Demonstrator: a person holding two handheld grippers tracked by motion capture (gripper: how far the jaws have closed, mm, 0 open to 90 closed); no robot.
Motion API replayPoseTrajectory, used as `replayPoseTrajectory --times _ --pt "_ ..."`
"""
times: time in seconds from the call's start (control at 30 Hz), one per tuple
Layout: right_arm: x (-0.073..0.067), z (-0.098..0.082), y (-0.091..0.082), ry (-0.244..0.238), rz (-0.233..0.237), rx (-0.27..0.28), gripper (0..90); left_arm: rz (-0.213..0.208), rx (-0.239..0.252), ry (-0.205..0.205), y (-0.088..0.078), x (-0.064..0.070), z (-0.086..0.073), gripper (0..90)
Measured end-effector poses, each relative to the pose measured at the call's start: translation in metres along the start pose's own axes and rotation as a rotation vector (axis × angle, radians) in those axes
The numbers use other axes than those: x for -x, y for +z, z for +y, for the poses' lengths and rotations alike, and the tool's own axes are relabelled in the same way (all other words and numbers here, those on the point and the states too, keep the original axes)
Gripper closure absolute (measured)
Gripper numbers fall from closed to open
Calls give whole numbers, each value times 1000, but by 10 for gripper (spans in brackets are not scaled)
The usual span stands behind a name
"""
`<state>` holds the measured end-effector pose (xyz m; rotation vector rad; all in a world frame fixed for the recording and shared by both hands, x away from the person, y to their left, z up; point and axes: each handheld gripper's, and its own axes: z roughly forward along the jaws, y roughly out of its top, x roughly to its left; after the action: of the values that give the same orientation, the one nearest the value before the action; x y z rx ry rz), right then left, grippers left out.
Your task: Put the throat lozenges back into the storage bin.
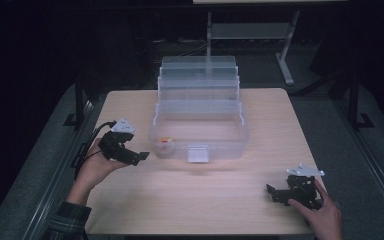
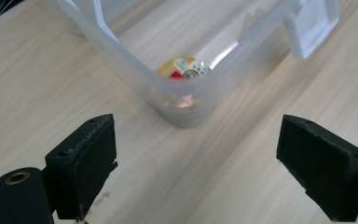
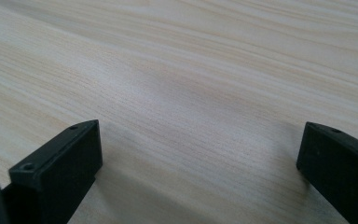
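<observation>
A clear plastic tiered box point(image 1: 198, 117) stands open at the middle of the wooden table point(image 1: 195, 200), its trays stepped back behind the bottom bin. A small round gold, red and silver object point(image 1: 165, 142) point(image 2: 183, 68) lies in the bin's front left corner. My left gripper point(image 1: 141, 156) point(image 2: 196, 168) is held just left of that corner, jaws wide apart and empty, pointing at the bin's corner point(image 2: 186, 114). Near the table's front right, my right gripper point(image 1: 272, 192) point(image 3: 198, 172) rests low over bare wood, open with nothing between its jaws.
The bin's white front latch point(image 1: 198, 154) point(image 2: 310, 25) hangs at the middle of its front wall. Bare tabletop stretches between the two grippers. Dark floor and a metal table leg point(image 1: 285, 65) lie beyond the far edge.
</observation>
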<state>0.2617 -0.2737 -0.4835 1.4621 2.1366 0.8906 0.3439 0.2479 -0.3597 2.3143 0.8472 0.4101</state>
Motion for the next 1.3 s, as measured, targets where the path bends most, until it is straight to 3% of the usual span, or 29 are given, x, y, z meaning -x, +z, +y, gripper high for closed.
replayPoseTrajectory --times 0.23,0.67,0.9,1.13,1.3 --pt "0 0 0 0 0 0 0 -5 6 -26 2 8 -27 112" --pt "0 0 0 0 0 0 0 46 12 -50 11 21 -74 113" --pt "0 0 0 0 0 0 0 53 25 -74 15 27 -89 114" --pt "0 0 0 1 0 0 0 57 -6 -64 22 33 -102 114" --pt "0 0 0 0 0 0 0 57 -17 -84 25 36 -111 113"
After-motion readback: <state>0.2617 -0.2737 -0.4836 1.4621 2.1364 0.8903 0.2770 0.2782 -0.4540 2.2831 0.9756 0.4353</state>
